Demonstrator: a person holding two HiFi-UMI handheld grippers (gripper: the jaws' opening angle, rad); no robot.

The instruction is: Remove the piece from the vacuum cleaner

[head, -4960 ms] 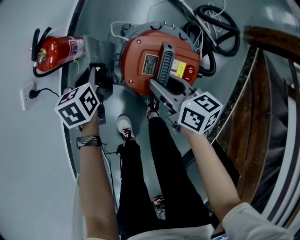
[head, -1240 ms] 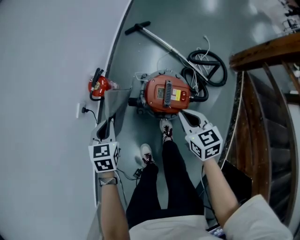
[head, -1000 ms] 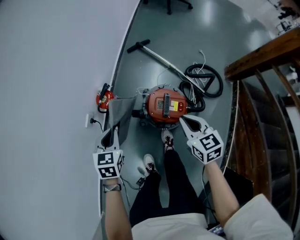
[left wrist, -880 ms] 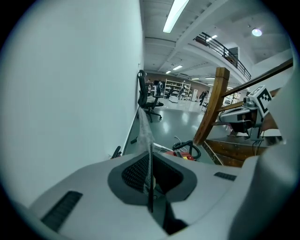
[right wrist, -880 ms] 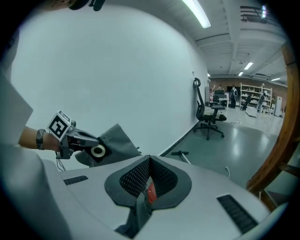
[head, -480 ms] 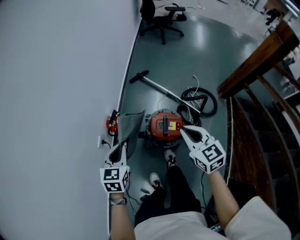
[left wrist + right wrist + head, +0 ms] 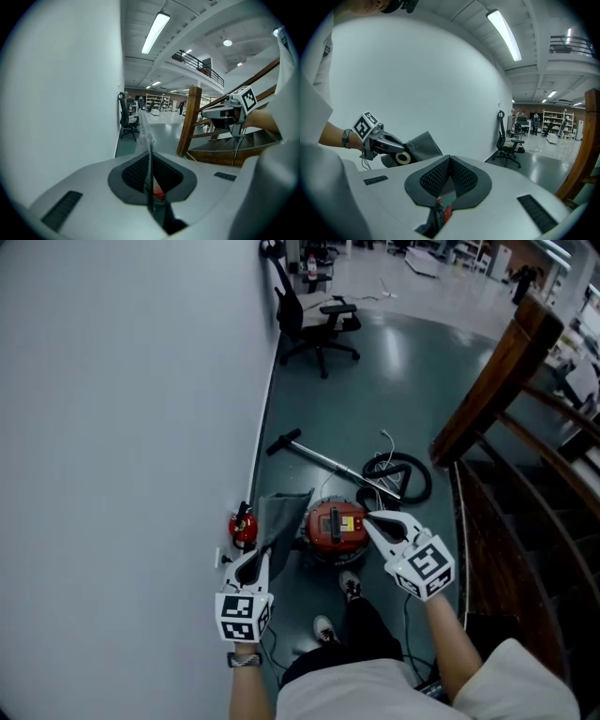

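Observation:
The red vacuum cleaner (image 7: 337, 525) stands on the floor by the person's feet. My left gripper (image 7: 253, 563) is shut on a flat grey dust bag (image 7: 281, 519), held up in the air left of the vacuum. In the left gripper view the bag (image 7: 145, 130) runs edge-on between the pads. The right gripper view shows the bag (image 7: 420, 146) with its white collar ring (image 7: 402, 158) beside the left gripper (image 7: 378, 139). My right gripper (image 7: 369, 517) is shut and holds nothing, above the vacuum's right side; its jaws (image 7: 449, 162) meet with nothing between them.
A red fire extinguisher (image 7: 242, 528) and a wall socket (image 7: 217, 560) sit at the white wall on the left. The vacuum's wand (image 7: 317, 457) and coiled hose (image 7: 397, 476) lie behind it. An office chair (image 7: 315, 319) stands farther back. A wooden banister (image 7: 489, 388) rises on the right.
Both grippers have risen well away from the floor and the vacuum looks smaller. The left gripper has carried the grey bag up with it. More of the room shows ahead.

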